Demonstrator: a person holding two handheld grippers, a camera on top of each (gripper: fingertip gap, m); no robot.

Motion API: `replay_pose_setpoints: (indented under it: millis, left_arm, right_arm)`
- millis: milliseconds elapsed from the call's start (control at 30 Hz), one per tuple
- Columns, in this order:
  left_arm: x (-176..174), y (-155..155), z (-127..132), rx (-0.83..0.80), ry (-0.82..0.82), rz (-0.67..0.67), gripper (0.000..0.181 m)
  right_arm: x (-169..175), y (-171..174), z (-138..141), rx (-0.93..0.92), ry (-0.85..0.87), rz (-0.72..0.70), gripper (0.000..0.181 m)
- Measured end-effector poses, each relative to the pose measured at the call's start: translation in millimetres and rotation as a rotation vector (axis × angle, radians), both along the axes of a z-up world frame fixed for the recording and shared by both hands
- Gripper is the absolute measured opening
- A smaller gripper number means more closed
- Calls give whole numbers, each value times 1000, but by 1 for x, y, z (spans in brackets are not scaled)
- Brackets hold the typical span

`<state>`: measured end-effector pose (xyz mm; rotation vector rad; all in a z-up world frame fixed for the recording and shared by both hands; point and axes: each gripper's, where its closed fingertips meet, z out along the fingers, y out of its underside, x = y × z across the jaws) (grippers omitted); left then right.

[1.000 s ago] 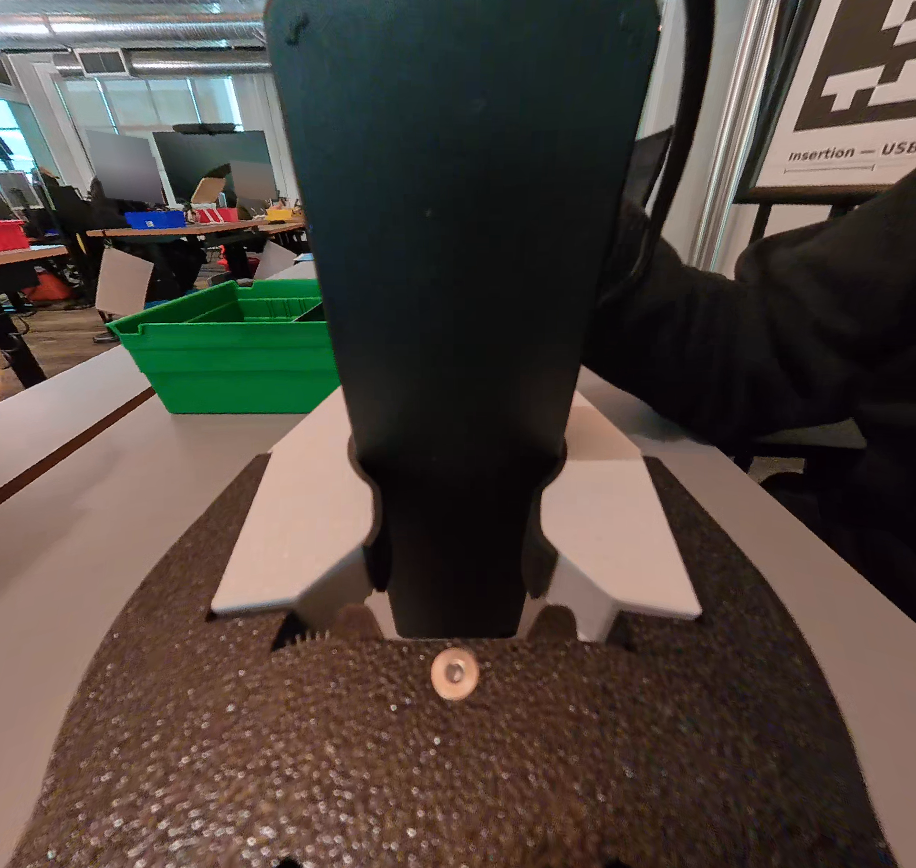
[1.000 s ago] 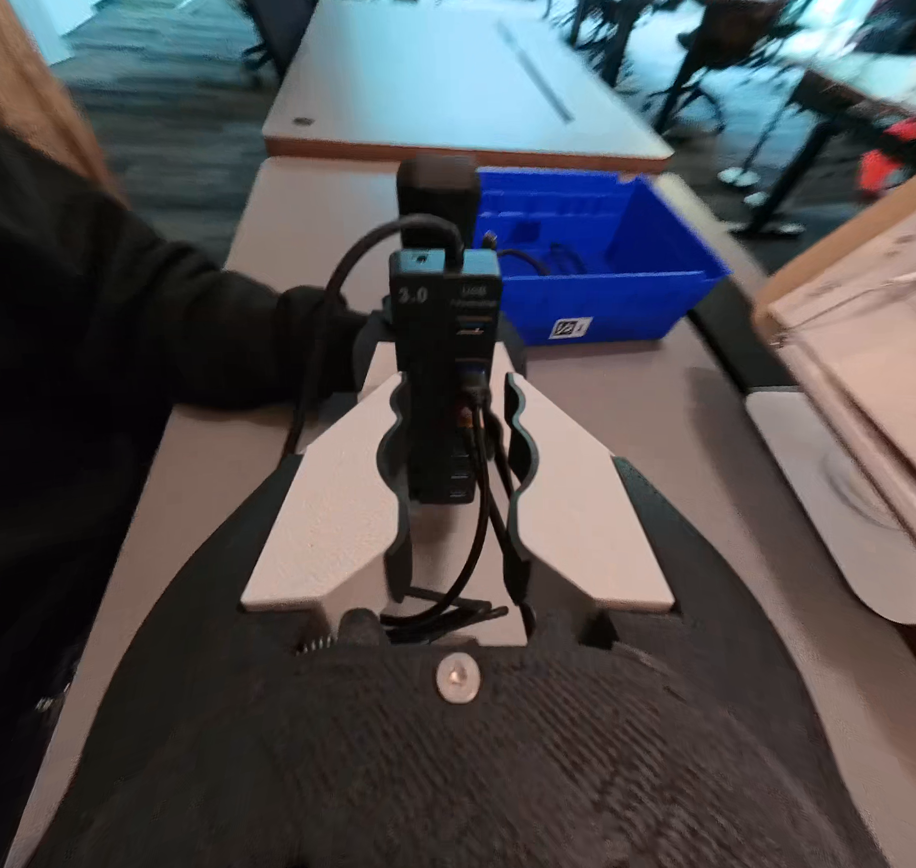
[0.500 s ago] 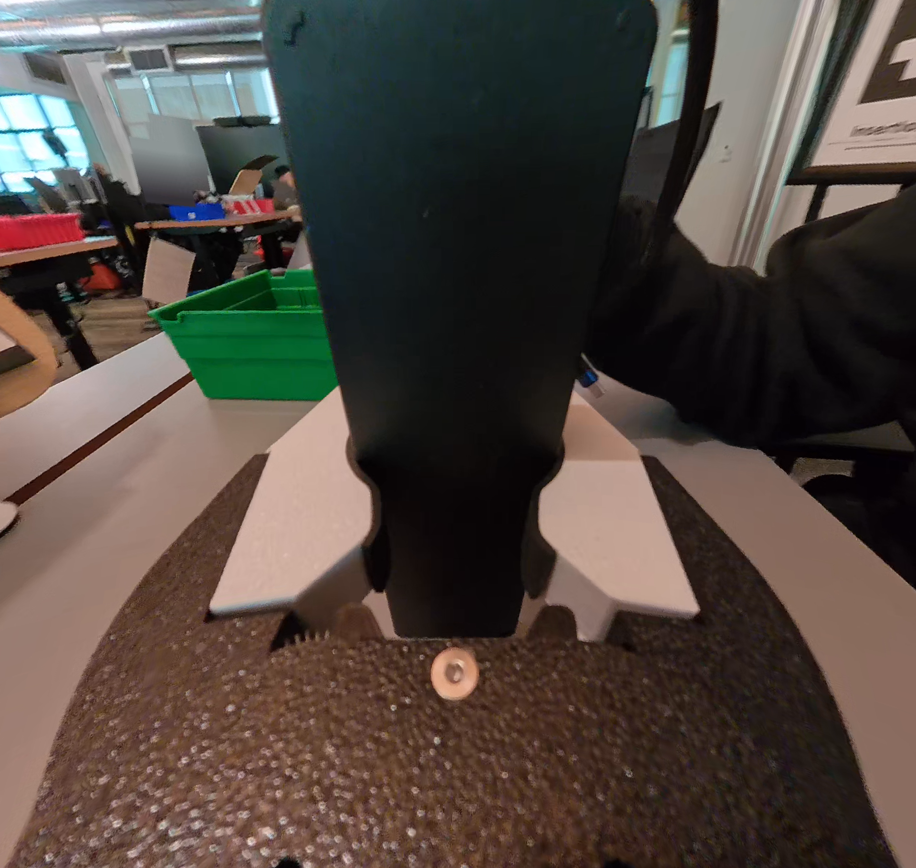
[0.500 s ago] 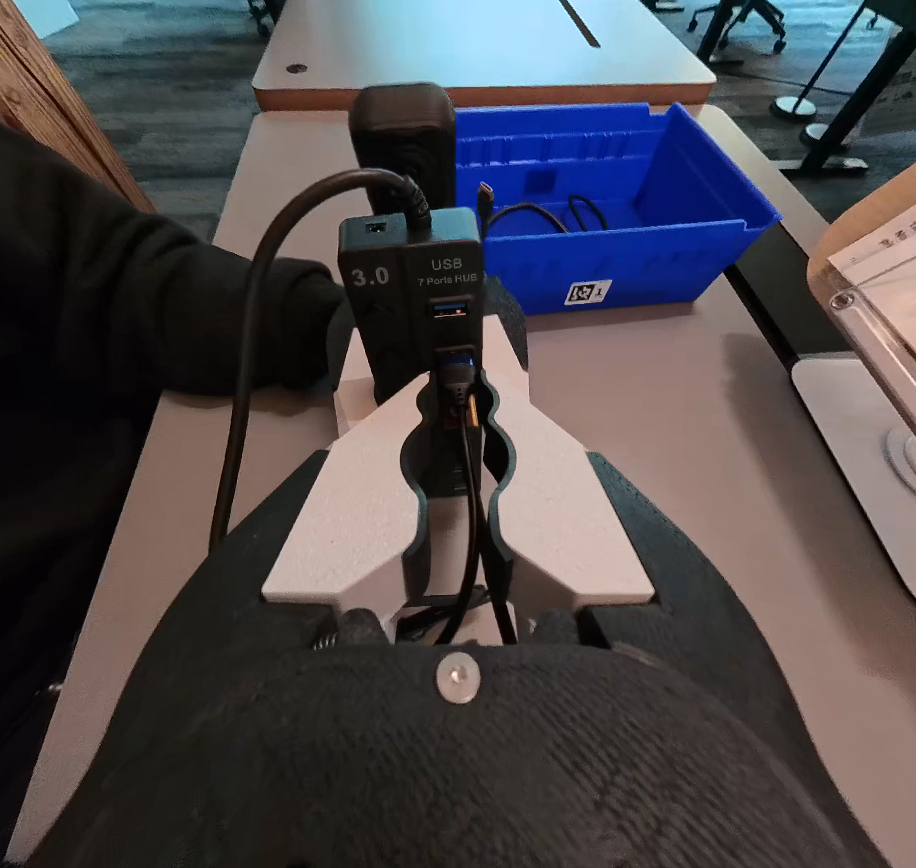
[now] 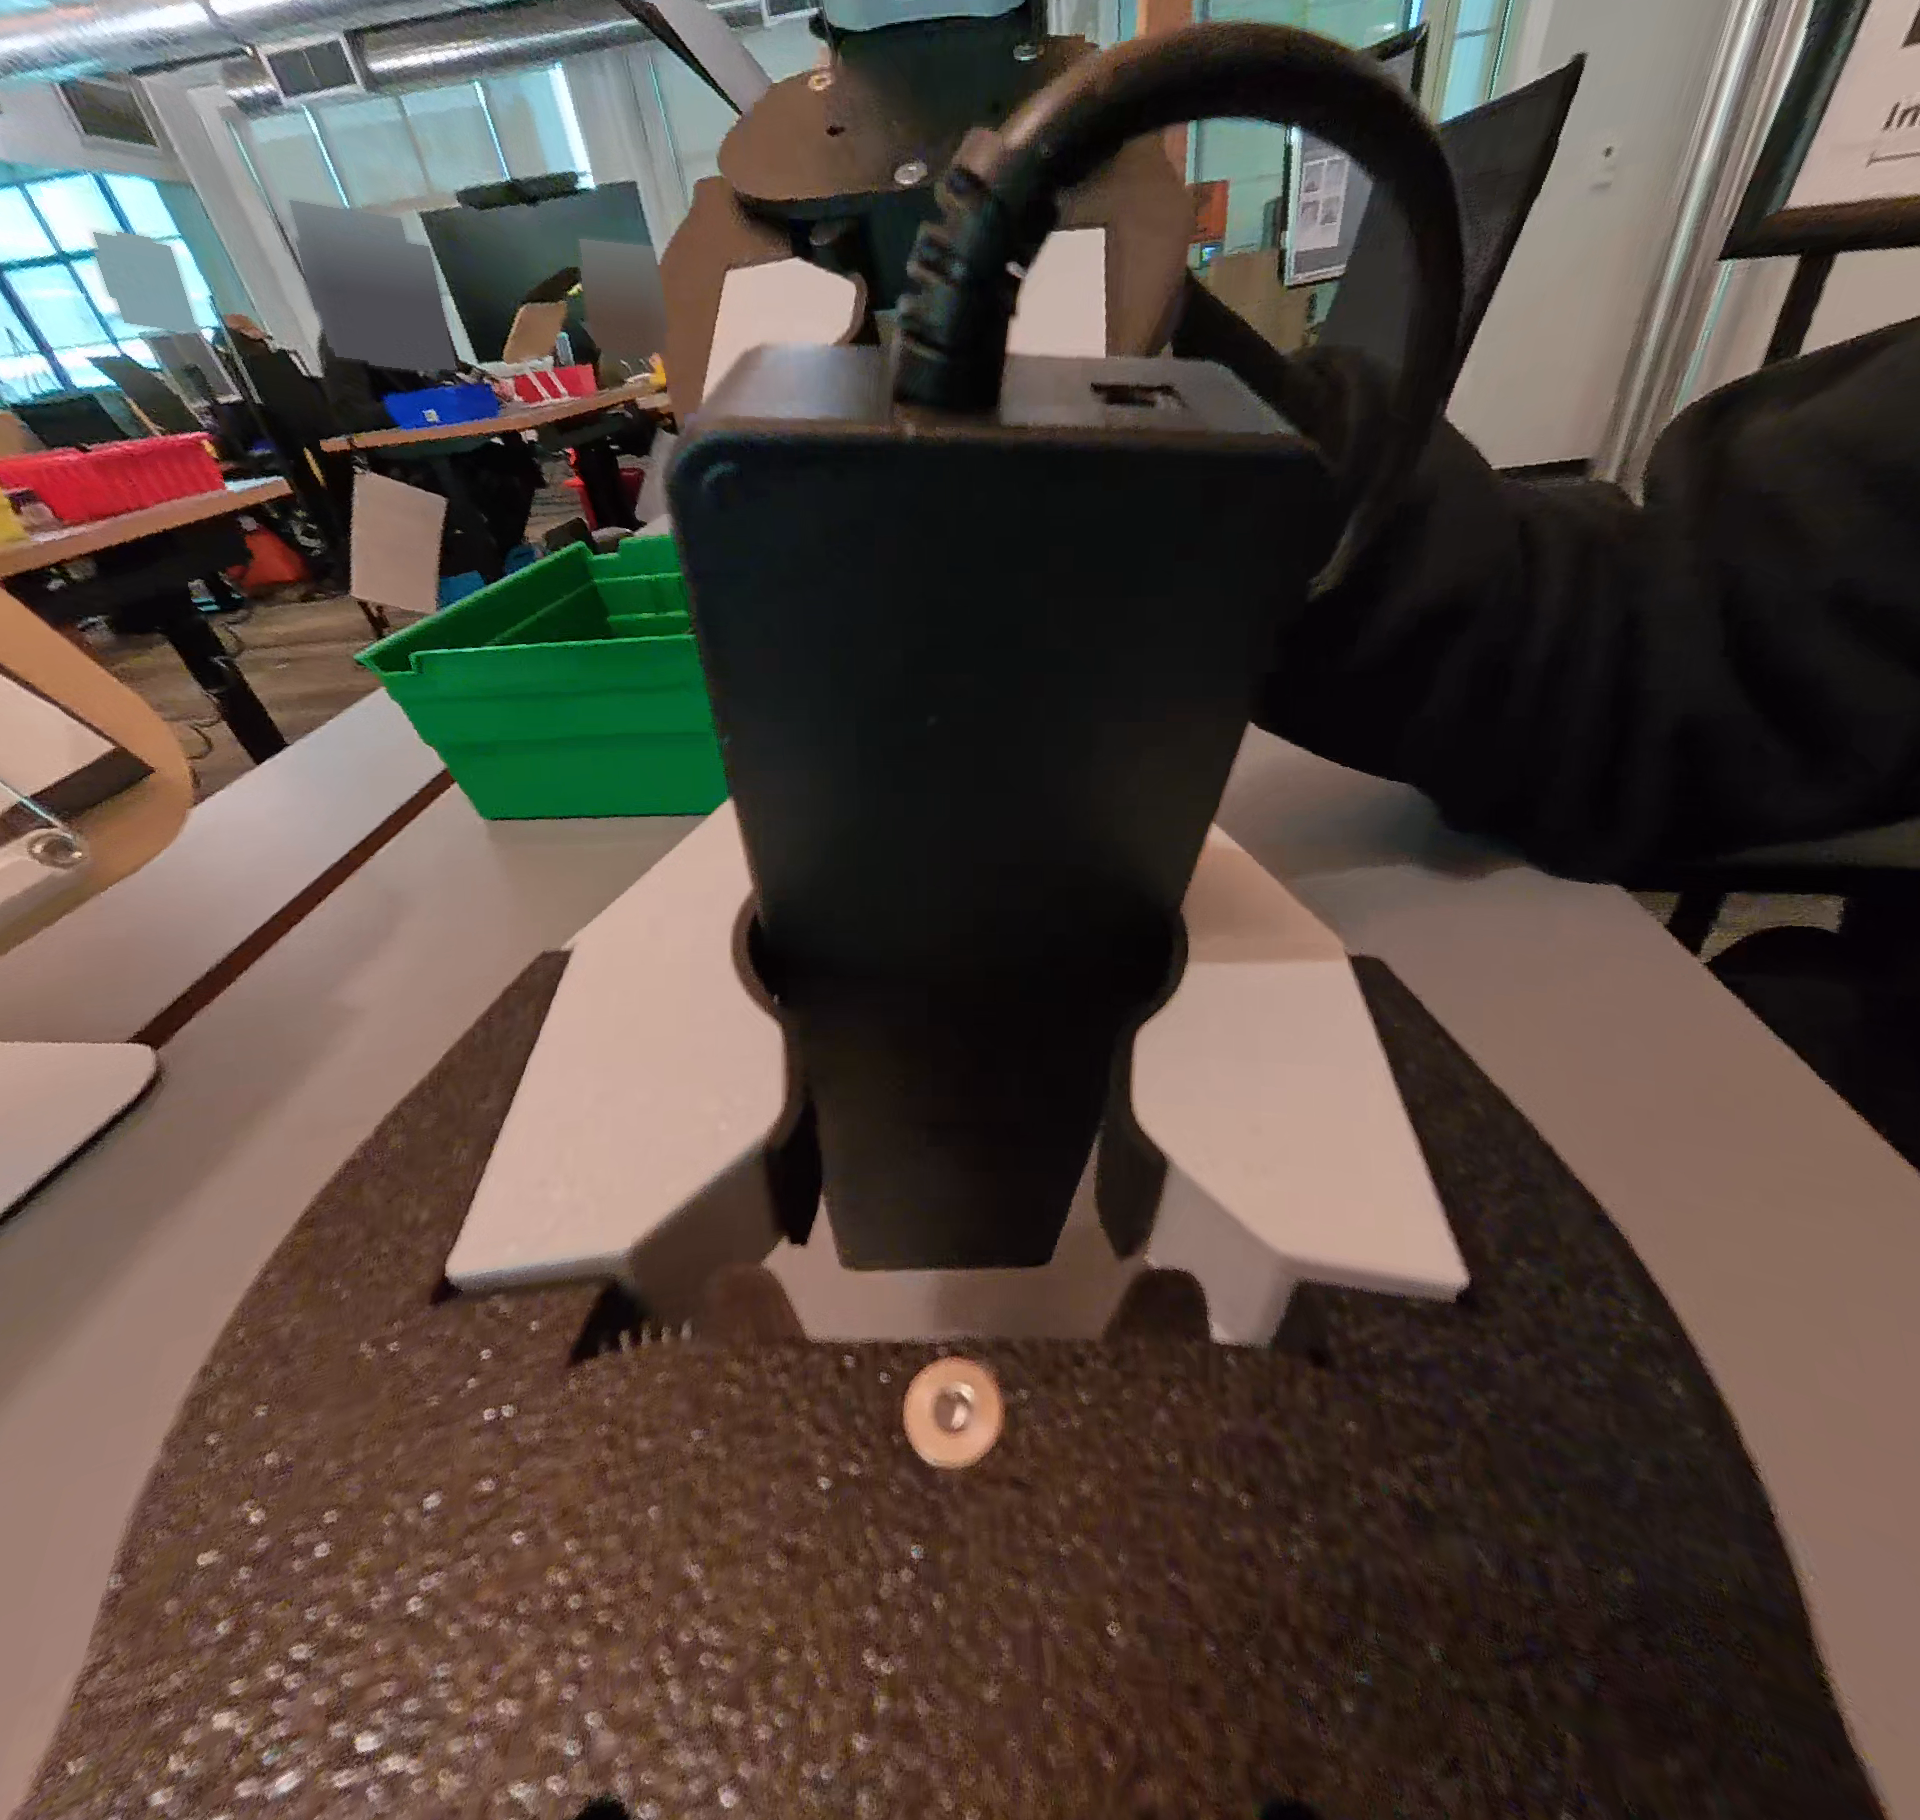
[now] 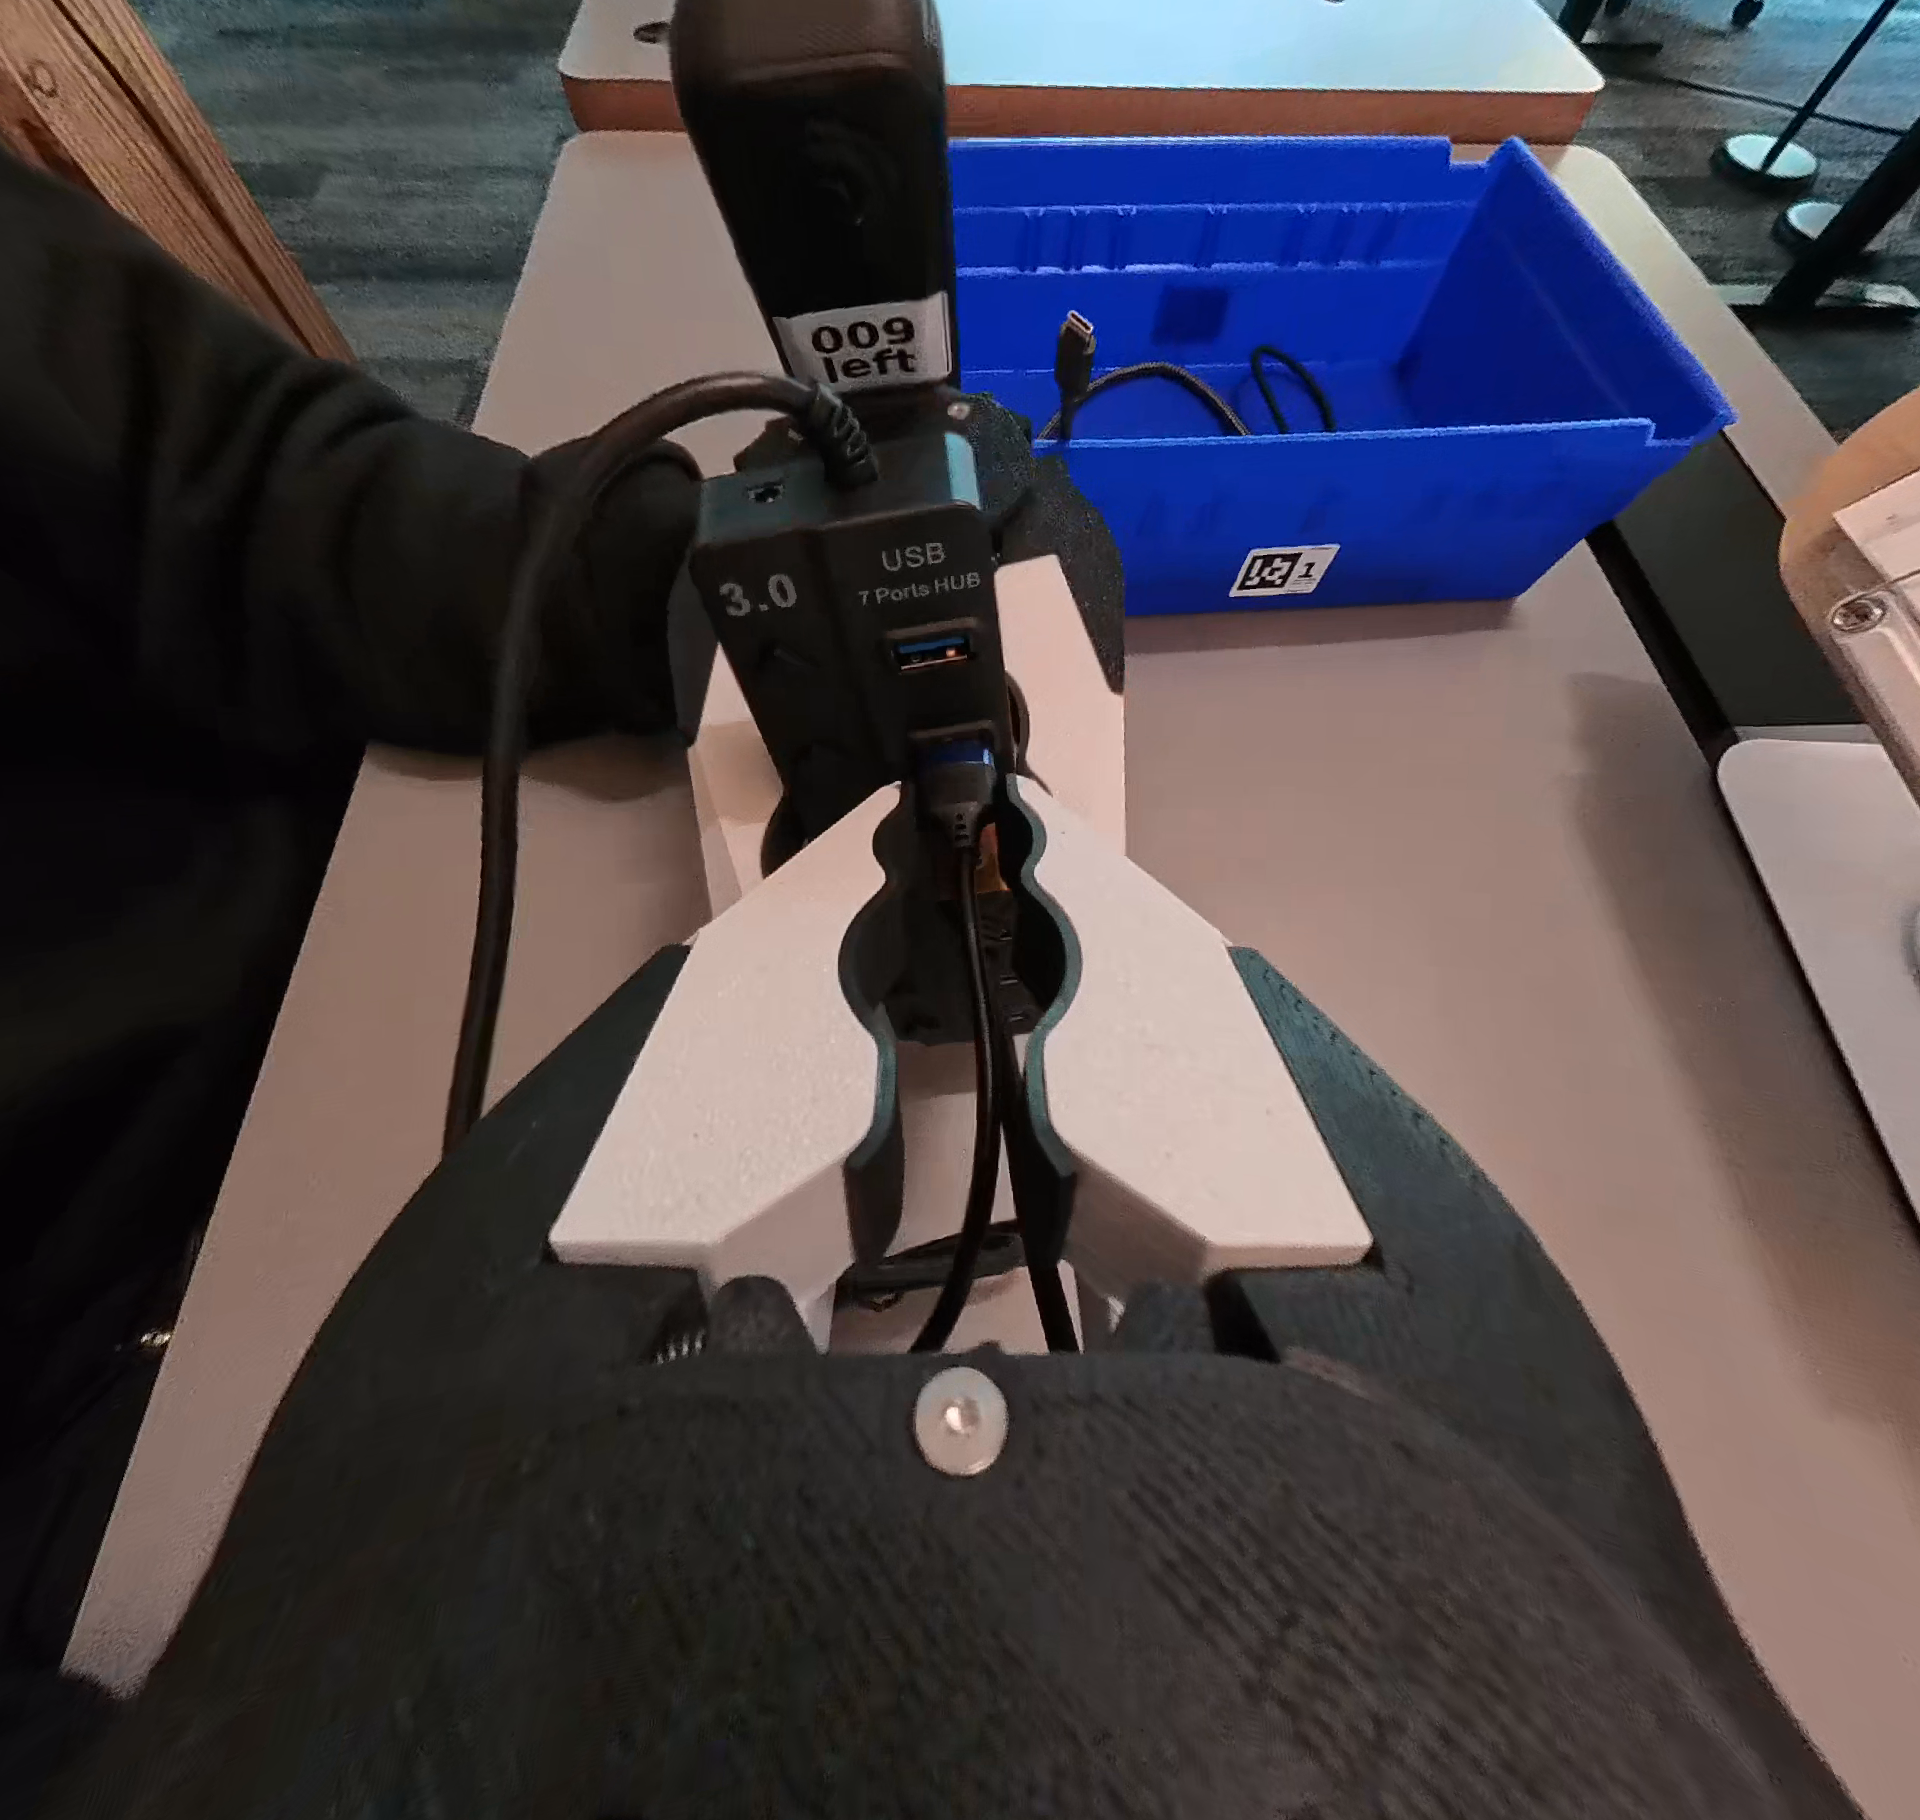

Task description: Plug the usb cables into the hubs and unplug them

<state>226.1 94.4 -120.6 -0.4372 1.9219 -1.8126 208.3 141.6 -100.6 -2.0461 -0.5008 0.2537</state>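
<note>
My left gripper (image 5: 961, 939) is shut on a black USB hub (image 5: 977, 731) and holds it upright above the grey table (image 5: 312, 991). The hub's thick black lead (image 5: 1299, 108) arcs from its top end. In the right wrist view the hub's port face (image 6: 831, 607) points at me. A blue USB plug (image 6: 956, 768) sits in its second port. My right gripper (image 6: 958, 814) is shut on the plug's black cable end, and the thin cable (image 6: 982, 1095) runs back between the fingers. The top port is empty.
A blue bin (image 6: 1351, 513) holding a loose black cable (image 6: 1143, 388) stands behind the hub on the table. A green bin (image 5: 561, 710) stands at the far left. Black sleeves (image 5: 1610, 648) reach in from the side. A white pad (image 6: 1829, 887) lies at the right edge.
The hub has tipped away from the left camera, so its top end and lead now show. My right gripper has drawn back along the hub and closed its fingertips around the blue plug.
</note>
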Motion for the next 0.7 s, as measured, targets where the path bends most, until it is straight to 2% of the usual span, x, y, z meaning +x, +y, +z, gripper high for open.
replay_pose_setpoints:
  millis: [300,433,567,633,700]
  left_arm:
    - [3,4,8,21,-54,40,61]
    - [1,0,3,29,-8,11,61]
    - [-6,-4,16,11,-65,7,61]
    - [-5,-6,15,45,-73,22,69]
    - [-4,-6,11,56,-78,26,69]
  right_arm:
    - [3,-2,4,9,-32,-20,14]
    - [2,-4,0,-12,-55,-9,14]
    - [-5,-5,7,13,-40,19,14]
    - [-8,-3,4,2,-58,26,14]
    - [-9,-2,0,-14,-77,27,14]
